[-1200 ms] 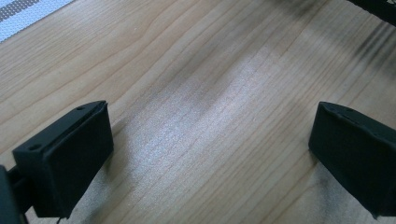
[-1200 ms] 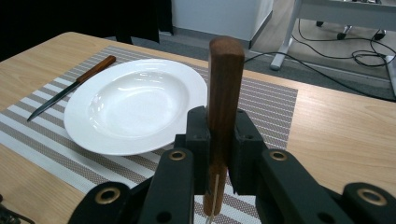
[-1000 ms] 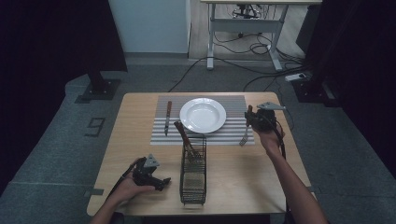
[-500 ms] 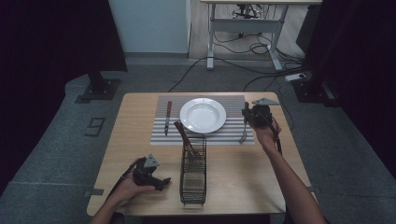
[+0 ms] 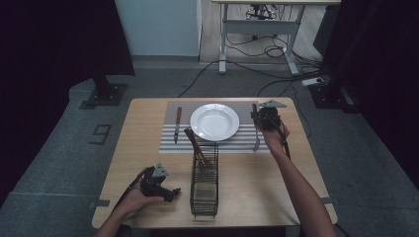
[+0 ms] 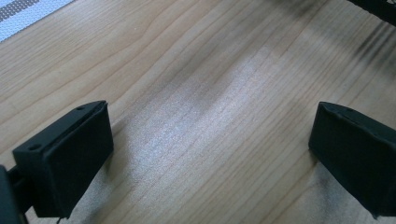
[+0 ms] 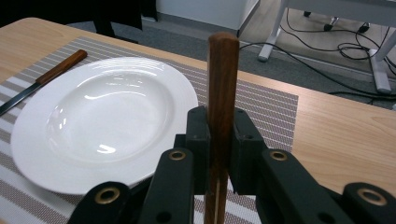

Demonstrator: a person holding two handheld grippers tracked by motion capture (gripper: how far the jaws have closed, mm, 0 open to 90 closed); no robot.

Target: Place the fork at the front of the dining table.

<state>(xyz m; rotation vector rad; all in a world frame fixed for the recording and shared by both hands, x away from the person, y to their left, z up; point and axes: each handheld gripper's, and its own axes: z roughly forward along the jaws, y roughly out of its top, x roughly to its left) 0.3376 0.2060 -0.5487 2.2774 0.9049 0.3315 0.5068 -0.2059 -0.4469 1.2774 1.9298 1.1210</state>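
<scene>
My right gripper (image 7: 222, 135) is shut on the wooden handle (image 7: 223, 79) of a utensil, which stands upright between the pads. In the high view this gripper (image 5: 261, 118) hovers at the right edge of the white plate (image 5: 214, 121), and the utensil's metal end (image 5: 256, 143) hangs down over the striped placemat (image 5: 170, 143). A wooden-handled knife (image 5: 177, 123) lies left of the plate. Near the table's front left, my left gripper (image 5: 170, 192) rests low over bare wood, its jaws wide apart with nothing between them (image 6: 210, 144).
A black wire cutlery basket (image 5: 204, 182) stands in front of the plate, with another wooden-handled utensil (image 5: 195, 143) leaning out of it. The left gripper sits just left of the basket. Beyond the table are cables and a desk frame on the floor.
My right gripper has carried the utensil leftward, closer to the plate's right rim. The left gripper has stayed where it was.
</scene>
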